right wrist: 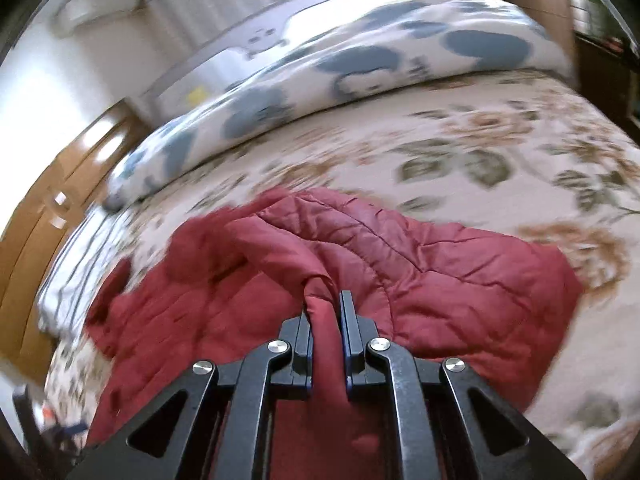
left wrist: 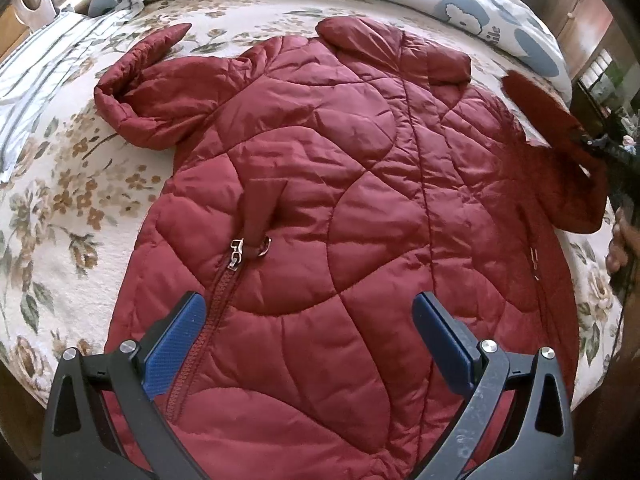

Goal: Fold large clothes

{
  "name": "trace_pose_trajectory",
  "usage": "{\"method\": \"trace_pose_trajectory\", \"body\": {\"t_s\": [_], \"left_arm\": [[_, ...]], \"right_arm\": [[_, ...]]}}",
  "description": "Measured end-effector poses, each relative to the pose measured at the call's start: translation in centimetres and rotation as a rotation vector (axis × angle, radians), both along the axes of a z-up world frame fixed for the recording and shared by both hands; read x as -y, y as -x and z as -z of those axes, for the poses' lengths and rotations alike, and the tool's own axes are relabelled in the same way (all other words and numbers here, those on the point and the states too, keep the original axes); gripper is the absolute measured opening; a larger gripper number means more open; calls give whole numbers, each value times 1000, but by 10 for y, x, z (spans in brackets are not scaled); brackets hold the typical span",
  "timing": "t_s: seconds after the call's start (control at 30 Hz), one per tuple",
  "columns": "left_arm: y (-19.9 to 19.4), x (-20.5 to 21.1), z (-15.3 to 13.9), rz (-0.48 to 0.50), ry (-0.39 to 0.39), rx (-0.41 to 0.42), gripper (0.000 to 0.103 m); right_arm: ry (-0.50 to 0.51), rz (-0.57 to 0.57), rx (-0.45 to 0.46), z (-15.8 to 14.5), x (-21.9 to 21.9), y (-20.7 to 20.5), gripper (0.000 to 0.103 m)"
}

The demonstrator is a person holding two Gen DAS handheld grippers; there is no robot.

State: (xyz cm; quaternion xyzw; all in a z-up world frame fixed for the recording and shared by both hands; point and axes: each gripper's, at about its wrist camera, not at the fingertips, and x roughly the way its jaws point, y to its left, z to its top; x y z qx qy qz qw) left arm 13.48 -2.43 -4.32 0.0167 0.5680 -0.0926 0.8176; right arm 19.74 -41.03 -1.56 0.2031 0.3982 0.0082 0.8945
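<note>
Right now a dark red quilted jacket (left wrist: 340, 200) lies spread flat on a bed, on top of a cream bedspread (left wrist: 80, 184) printed with brown and green flowers. Its body fills most of the left wrist view, with one sleeve (left wrist: 140, 92) bent out to the left and a zip (left wrist: 224, 280) running down toward the near edge; a small metal ring on a fabric loop sits just beside the zip pull. Beyond the jacket, along the far side of the bed, rests a rolled white quilt (left wrist: 460, 4) with blue patterns.

The left hand-held gripper (left wrist: 310, 328) hangs over the lower part of the jacket with its blue pads (left wrist: 176, 344) set wide apart and nothing between them; whether the pads touch the cloth cannot be told.

The right hand-held gripper (right wrist: 325, 312) is clamped tight on a bunched fold of the jacket's red fabric, which rises between its two fingers and trails off to the rest of the garment. In the left wrist view that pinched part, the other sleeve (left wrist: 560, 136), is lifted off the bedspread at the right edge, blurred, with part of a person's hand (left wrist: 620, 244) showing just below it.
</note>
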Motion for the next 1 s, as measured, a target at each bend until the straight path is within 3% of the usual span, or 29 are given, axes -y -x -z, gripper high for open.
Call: {"method": "trace_pose_trajectory", "body": {"t_s": [0.33,0.5,0.67,0.77,0.83,0.9,0.97,1.0], "left_arm": [[-14,-13,-2,34,77,9,103],[-36,-24,-1,38,205,-28,103],[-90,-21,21,62,253,-106,103],[-122,-16,39,53,309,-176,103],[-138,-12,44,28,315,-175,103],[-144,-4,44,44,301,-152,93],[-147,5,43,75,284,-140,76],[-148,7,44,88,287,-138,63]], "right_arm": [[-17,-331,-26,27,-112,-3,10],[6,-454,-22,34,-150,0,10],[86,-591,-15,43,-193,10,12],[120,-615,-21,46,-203,15,15],[142,-618,-24,48,-208,15,15],[135,-613,-29,49,-206,15,16],[118,-606,-34,50,-204,13,16],[110,-603,-37,50,-203,12,17]]}}
